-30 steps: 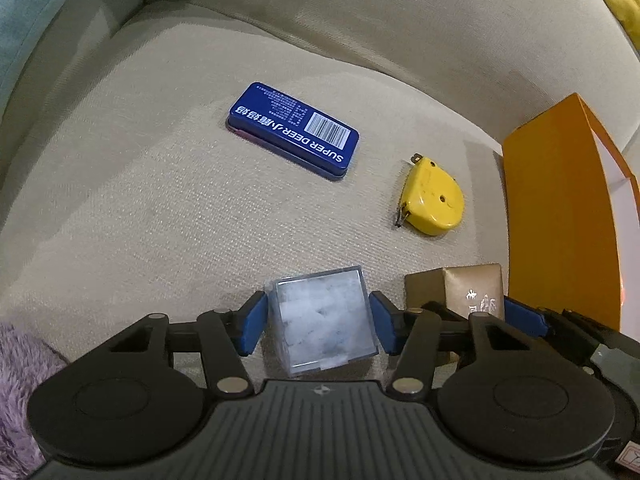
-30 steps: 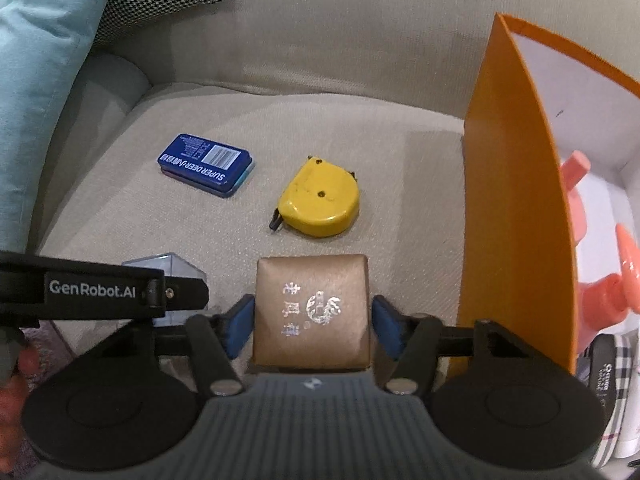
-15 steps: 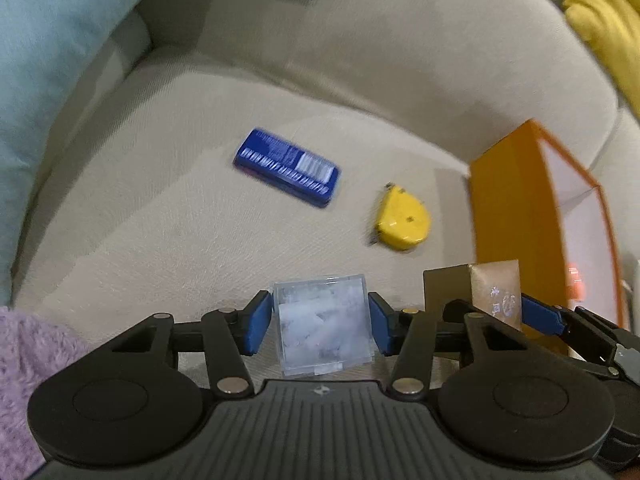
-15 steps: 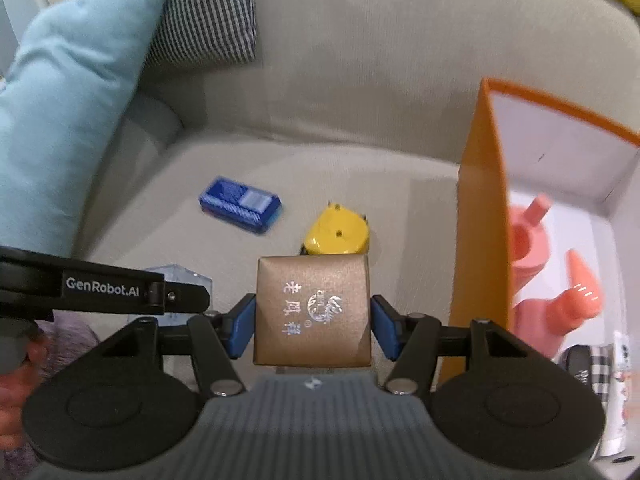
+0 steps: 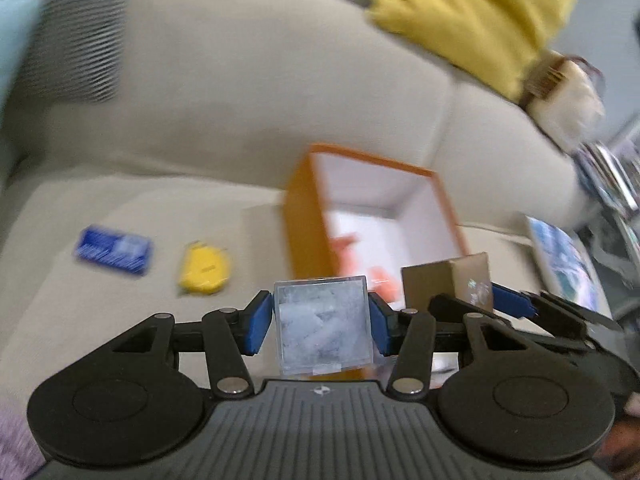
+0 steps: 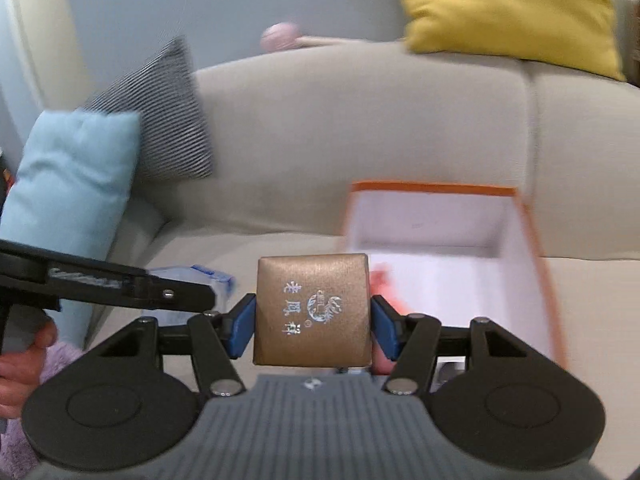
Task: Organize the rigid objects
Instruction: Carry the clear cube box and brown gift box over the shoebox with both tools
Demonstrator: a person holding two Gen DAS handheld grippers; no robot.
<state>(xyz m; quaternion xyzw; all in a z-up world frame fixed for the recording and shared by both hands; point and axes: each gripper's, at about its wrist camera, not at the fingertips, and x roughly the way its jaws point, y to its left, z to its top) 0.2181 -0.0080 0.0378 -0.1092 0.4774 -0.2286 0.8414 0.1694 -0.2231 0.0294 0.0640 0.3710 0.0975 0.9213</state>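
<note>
My left gripper [image 5: 320, 322] is shut on a clear plastic cube box [image 5: 322, 320] with pale pieces inside, lifted off the sofa seat. My right gripper [image 6: 312, 316] is shut on a brown square box [image 6: 312, 308] with silver lettering, held up beside it. In the left wrist view this brown box [image 5: 448, 280] hangs just right of the clear one. An open orange box [image 5: 304, 232] with a white inside stands on the seat ahead, with a pink object [image 5: 348, 246] in it. A blue tin [image 5: 114, 250] and a yellow tape measure [image 5: 204, 270] lie on the seat to the left.
The beige sofa back [image 6: 360, 128] rises behind the orange box [image 6: 540, 264]. A yellow cushion [image 6: 508, 8] lies on top of it; striped [image 6: 168, 120] and light blue [image 6: 72, 184] cushions lean at the left. A hand [image 6: 24, 352] and purple fluffy fabric [image 6: 16, 440] are lower left. Magazines [image 5: 564, 260] lie at the right.
Both grippers have risen off the seat with their boxes and swung right toward the orange box, which now shows its open top. The tin and tape measure have dropped back to the left.
</note>
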